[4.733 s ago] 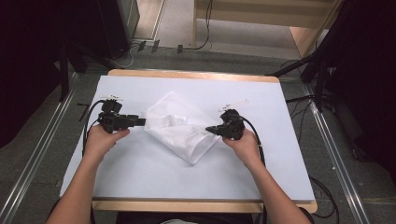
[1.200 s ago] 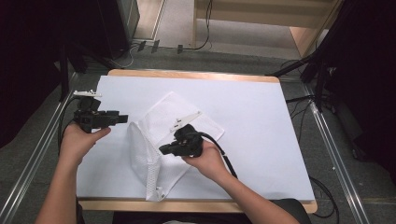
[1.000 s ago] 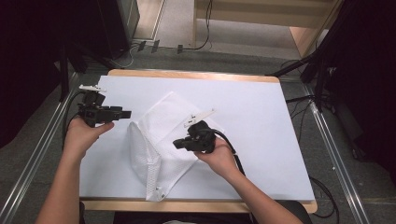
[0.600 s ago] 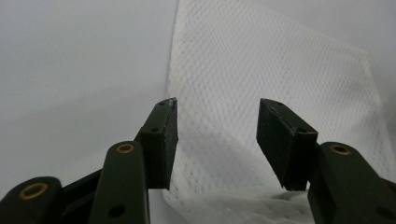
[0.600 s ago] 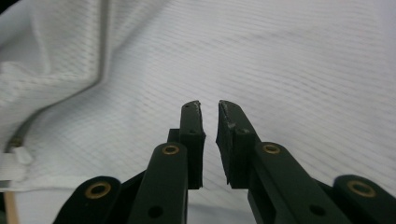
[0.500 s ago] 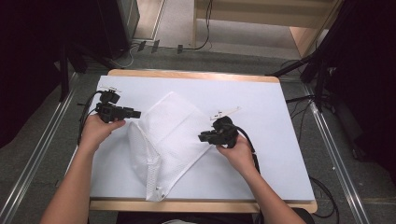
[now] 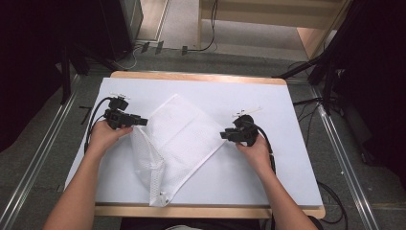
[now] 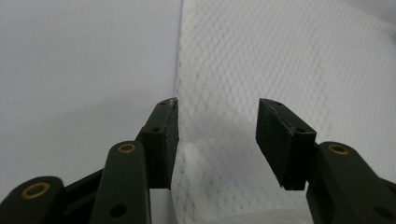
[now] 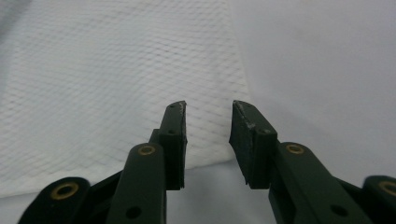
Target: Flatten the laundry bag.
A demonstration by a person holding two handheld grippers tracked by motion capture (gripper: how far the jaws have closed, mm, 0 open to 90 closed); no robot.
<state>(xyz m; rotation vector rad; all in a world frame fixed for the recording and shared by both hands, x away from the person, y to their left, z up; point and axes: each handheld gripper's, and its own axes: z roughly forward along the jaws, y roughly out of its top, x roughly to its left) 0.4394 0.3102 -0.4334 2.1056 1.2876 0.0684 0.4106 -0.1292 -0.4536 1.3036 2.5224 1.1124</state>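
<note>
Mesh bag [image 7: 178, 141], 1 only, lies between 2 released claws, left claw [image 7: 141, 122] and right claw [image 7: 224, 135], the right's jaws just opening.

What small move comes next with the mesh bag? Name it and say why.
Probably close the left claw on the white mesh laundry bag's left edge. Its jaws stand open astride that edge. The right claw, whose jaws have just been opening, points at the bag's right corner with nothing pinched. A folded flap lies along the bag's left side, so the left grip likely leads the next fold.

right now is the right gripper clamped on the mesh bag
No, the right gripper has open jaws with a gap over the white mesh bag corner.
</note>
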